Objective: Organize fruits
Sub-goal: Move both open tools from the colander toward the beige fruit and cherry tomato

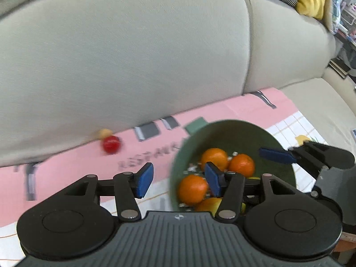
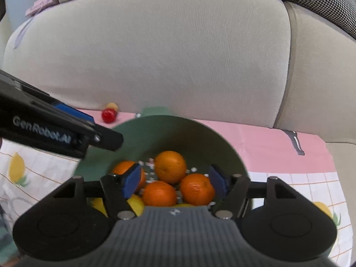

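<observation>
**Fruit half-hidden behind the fingers**

Yellow fruit [image 2: 136, 204] sits largely hidden beneath the right gripper's fingers [image 2: 131, 183]. A pale round object [image 1: 104, 133] beyond the left fingers [image 1: 144, 180] is blurred, partly covered by the red fruit [image 1: 111, 144]. Printed lettering [image 1: 146, 158] reads illegibly.

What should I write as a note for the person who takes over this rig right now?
Left tool: open, holds nothing, at the left rim of the green bowl.
Right tool: open, holds nothing, above the bowl.
Done: oranges and some yellow fruits lie in the bowl.
Left: a red fruit and a small yellowish one lie on the pink cloth by the sofa cushion.
</observation>
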The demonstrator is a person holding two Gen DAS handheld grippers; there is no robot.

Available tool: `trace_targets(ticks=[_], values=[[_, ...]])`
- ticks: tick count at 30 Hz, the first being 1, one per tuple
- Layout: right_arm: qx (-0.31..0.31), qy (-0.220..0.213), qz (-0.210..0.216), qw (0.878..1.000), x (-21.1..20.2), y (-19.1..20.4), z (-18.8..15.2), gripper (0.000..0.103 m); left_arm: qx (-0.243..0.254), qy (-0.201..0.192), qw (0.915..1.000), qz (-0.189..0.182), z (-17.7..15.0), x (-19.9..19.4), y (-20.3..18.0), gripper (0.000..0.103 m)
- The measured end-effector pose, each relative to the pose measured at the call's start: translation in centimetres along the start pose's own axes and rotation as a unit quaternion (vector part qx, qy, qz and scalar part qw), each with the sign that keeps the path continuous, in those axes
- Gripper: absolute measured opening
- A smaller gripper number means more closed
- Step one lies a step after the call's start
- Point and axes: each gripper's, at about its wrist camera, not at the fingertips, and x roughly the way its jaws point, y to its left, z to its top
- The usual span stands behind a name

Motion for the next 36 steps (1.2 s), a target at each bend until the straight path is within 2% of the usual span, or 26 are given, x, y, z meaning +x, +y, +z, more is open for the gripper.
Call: trace_targets(ticks=[9, 19, 26, 30, 33, 36], values=[[-0.017, -0.007, 0.023, 1.000, -1.3, 4.2, 0.4, 0.069, -0.013, -0.042, 0.9983, 0.040, -0.7, -4.5, 3.2, 0.066], [-0.056, -0.021, 0.030, 0.998, -2.1, 8.5, 2.2, 0.070, -0.070, -0.074, 0.9936, 0.049, -1.3, -6.9, 8.2, 0.066], [-0.080, -0.034, 0.039, 0.995, -1.0, 11.6, 4.1, 0.070, -0.132, -0.082, 0.9870, 0.039, -2.3, -7.0, 12.6, 0.066], [-0.114, -0.038, 0.038, 0.992, 0.1, 13.7, 4.8, 0.069, -0.181, -0.084, 0.9796, 0.019, -3.2, -6.4, 15.2, 0.066], [-0.133, -0.036, 0.041, 0.990, 0.8, 14.5, 5.1, 0.063, -0.200, -0.080, 0.9764, 0.017, -3.6, -5.6, 16.5, 0.066], [-0.147, -0.031, 0.044, 0.988, 2.0, 15.1, 5.5, 0.051, -0.212, -0.070, 0.9747, 0.017, -4.1, -4.4, 17.3, 0.066]])
